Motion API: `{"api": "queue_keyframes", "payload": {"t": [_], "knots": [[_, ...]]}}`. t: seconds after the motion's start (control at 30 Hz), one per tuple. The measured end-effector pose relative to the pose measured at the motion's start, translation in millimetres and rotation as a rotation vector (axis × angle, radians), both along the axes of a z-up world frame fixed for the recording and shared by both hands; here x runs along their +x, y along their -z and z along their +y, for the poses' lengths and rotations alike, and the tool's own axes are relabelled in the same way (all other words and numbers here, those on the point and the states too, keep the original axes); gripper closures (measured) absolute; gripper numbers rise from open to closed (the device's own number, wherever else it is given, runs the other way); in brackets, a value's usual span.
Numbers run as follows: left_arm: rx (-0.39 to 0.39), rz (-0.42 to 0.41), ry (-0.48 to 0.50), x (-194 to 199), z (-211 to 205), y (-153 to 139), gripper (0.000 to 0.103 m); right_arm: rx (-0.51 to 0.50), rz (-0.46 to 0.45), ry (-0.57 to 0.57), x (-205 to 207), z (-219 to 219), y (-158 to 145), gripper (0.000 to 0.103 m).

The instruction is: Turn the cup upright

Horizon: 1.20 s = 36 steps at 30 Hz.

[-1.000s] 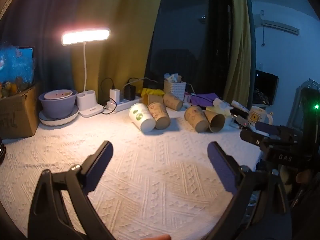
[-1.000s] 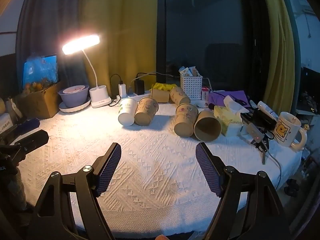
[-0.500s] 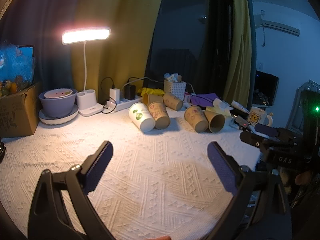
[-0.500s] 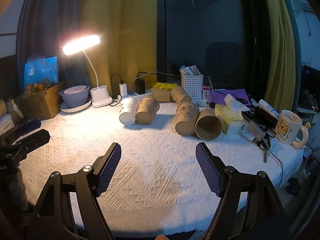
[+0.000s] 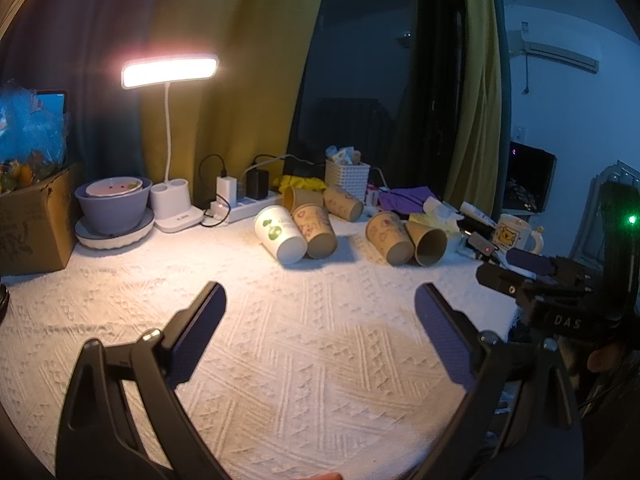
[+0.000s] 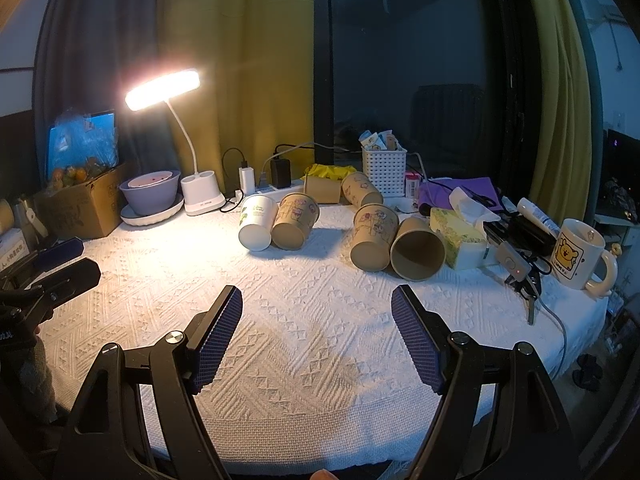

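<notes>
Where lamp (image 6: 162,90) glows, white tablecloth (image 6: 320,320) bears toppled cups (image 6: 294,220).

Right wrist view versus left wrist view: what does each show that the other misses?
Only the right wrist view shows the open left claw from outside and the key bunch near the table edge. Only the left wrist view shows the right claw side-on and the wall air conditioner. Both show the white paper cup and brown paper cups lying on their sides, the lit desk lamp and the bear-print mug.
</notes>
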<state>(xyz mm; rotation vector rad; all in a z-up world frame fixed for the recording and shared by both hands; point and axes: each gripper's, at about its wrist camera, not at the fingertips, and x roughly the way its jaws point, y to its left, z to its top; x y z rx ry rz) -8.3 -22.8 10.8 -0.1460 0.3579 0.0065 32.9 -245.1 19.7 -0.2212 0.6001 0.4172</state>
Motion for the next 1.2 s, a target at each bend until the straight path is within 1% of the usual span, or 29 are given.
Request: {"api": "queue_keyframes", "payload": {"t": [1.2], "knots": [[0.003,0.000,0.001,0.7,-0.7,-2.2,0.007,0.009,0.006,0.005,1.4,-1.2,-1.7,0.023]]}}
